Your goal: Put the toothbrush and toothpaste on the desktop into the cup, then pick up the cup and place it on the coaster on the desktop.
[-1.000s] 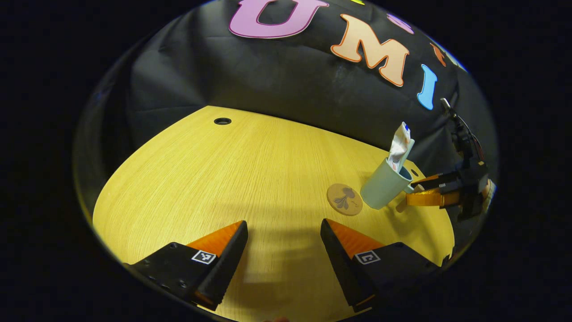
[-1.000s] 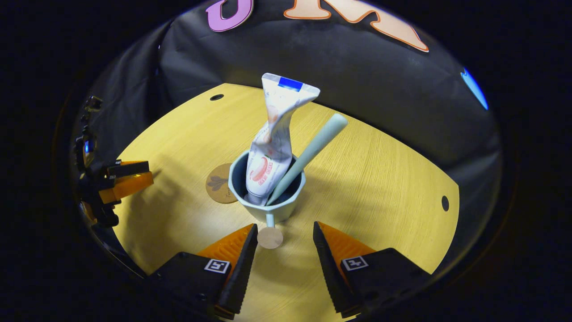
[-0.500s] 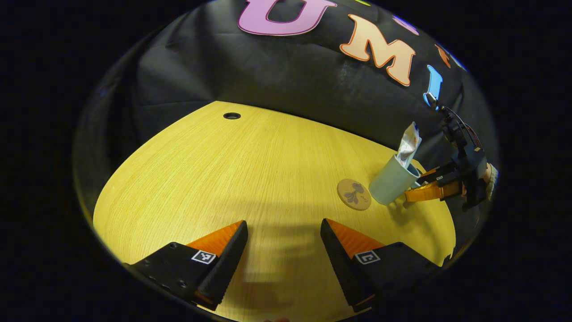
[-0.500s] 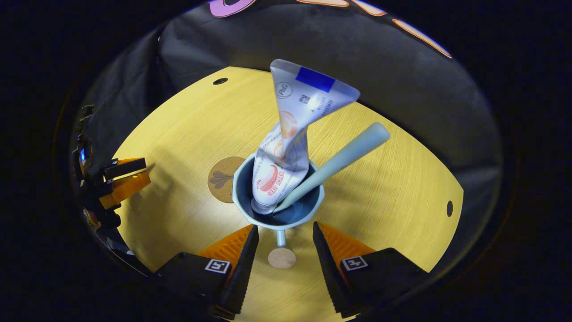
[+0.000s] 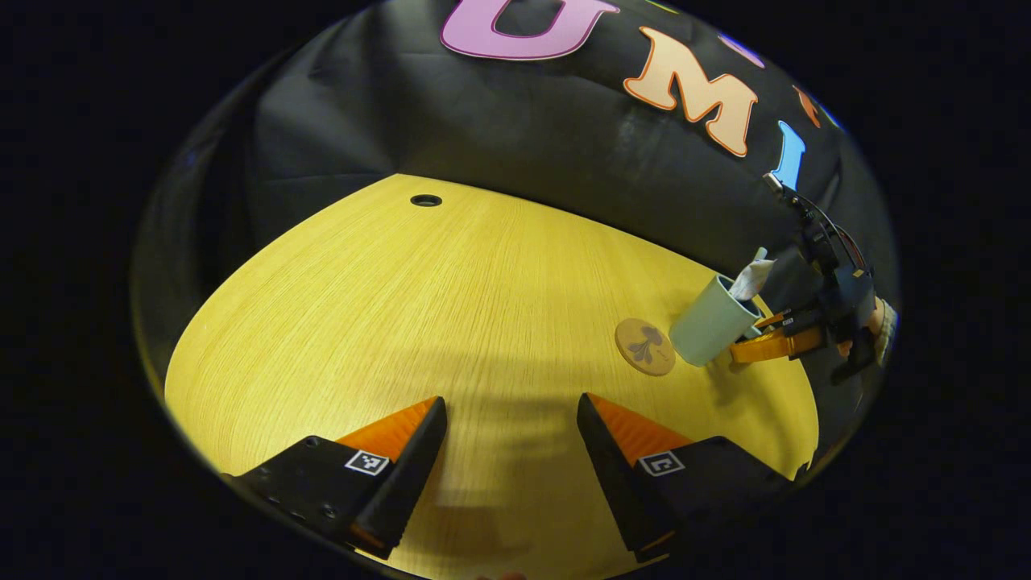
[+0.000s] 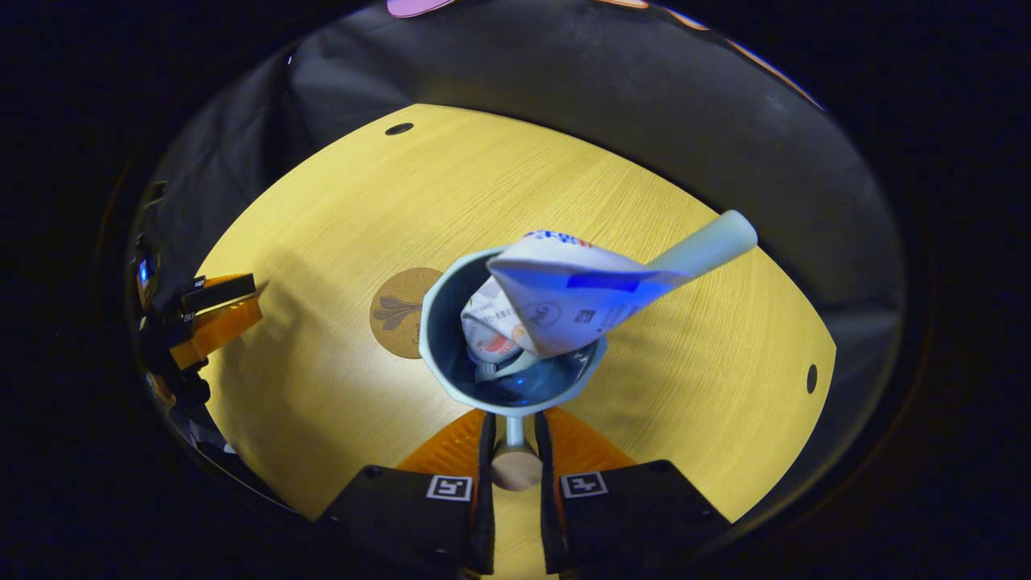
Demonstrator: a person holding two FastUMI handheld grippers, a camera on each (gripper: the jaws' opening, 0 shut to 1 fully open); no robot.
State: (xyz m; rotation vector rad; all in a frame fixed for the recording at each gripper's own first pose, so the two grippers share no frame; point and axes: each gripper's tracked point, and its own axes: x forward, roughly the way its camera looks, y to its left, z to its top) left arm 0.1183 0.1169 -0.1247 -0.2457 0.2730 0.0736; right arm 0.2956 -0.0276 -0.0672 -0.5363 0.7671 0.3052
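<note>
A pale green cup [image 6: 439, 362] stands just right of the round cork coaster [image 6: 399, 310], apart from it. A crumpled toothpaste tube [image 6: 564, 302] and a pale toothbrush handle [image 6: 709, 246] lean out of it. My right gripper [image 6: 513, 417] is shut on the cup's thin handle, both fingers pressing on it. In the left gripper view the cup [image 5: 709, 330], the coaster [image 5: 644, 346] and the right gripper [image 5: 753, 337] sit at the far right. My left gripper [image 5: 511, 435] hangs open over bare tabletop, holding nothing.
The yellow wooden desktop [image 5: 451, 314] has a cable hole [image 5: 425, 200] near its far edge and another [image 6: 811, 377] on the right side. Black cloth walls close in behind. The left gripper [image 6: 256, 295] hovers over the table's left edge.
My right gripper moved forward and shut on the cup's handle; it was open before. The toothpaste and toothbrush now loom closer under its camera. The left gripper stayed open and drifted slightly.
</note>
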